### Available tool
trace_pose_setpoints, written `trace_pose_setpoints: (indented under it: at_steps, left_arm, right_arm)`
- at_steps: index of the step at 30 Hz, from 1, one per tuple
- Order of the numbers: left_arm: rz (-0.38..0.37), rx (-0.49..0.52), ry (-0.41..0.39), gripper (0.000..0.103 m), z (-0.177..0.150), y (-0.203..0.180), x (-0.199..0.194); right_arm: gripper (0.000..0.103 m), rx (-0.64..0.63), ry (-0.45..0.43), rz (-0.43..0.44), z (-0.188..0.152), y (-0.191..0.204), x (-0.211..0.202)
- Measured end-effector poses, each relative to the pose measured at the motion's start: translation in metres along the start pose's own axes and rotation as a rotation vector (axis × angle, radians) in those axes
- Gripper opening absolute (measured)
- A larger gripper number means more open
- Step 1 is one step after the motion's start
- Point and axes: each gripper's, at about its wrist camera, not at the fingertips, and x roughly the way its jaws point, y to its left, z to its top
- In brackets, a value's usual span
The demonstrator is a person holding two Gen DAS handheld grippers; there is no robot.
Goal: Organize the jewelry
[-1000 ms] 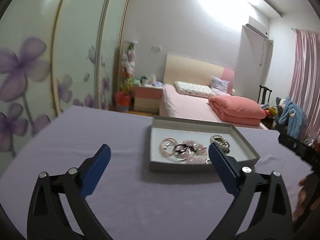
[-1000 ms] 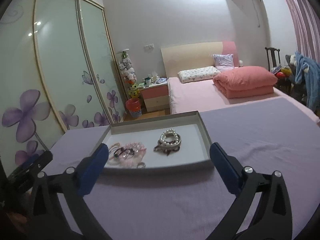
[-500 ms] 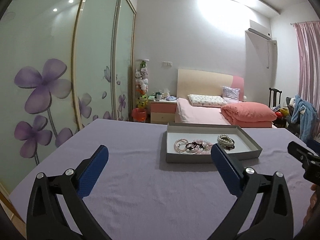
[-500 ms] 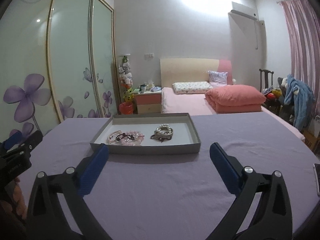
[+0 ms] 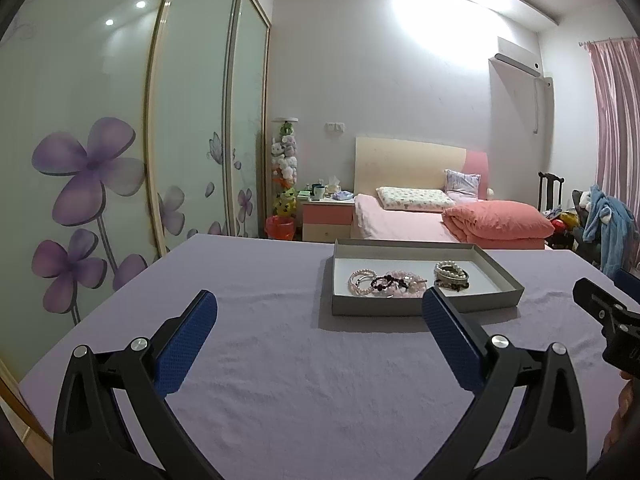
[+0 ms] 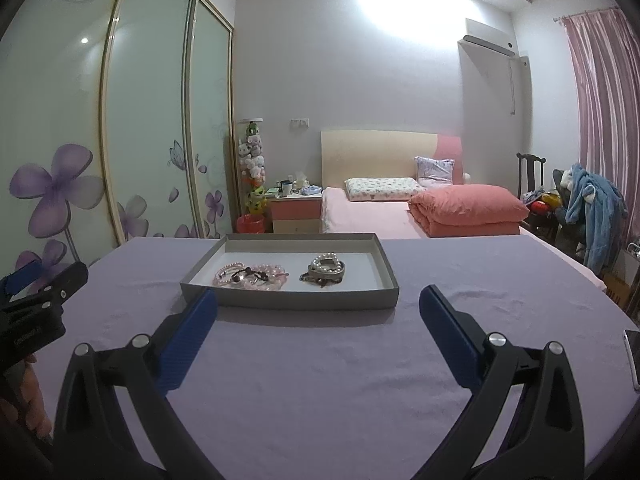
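Both tools have pulled back from the tray over the last second: it looked large and close a second ago, and now it sits well ahead of the blue pads, with a wide stretch of lilac cloth in between.

Inside the tray the jewelry lies in two heaps. A tangle of pink and dark bead bracelets is on the left half, and a stack of pearl bracelets is just right of it, apart from the tangle by a small gap of white floor. Nothing is outside the tray, which rests flat on the table near its far edge.

The left tool is released, jaws spread wide and holding nothing. The right tool is the same, wide and bare. Each shows at the edge of the other's view.

The main risk, as I judge it, is the tangle. The bracelets overlap, so a pinch on one strand may drag its neighbours up with it, or let thin beads slip from the broad pads. The tray looks light and shallow, and a tool catching its near wall could shove it along the cloth toward the far edge. A phone lies at the table's right rim, where a wide sweep of the right tool might knock it off.
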Motion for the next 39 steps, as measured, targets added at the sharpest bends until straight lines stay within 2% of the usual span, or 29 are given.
trace_pose_setpoints:
  at_steps: [39]
  left_arm:
    - [-0.029,-0.01,0.079,0.101,-0.004,-0.002,0.012]
  right_arm:
    - [0.099,0.017,0.031,-0.005,-0.01,0.001,0.009]
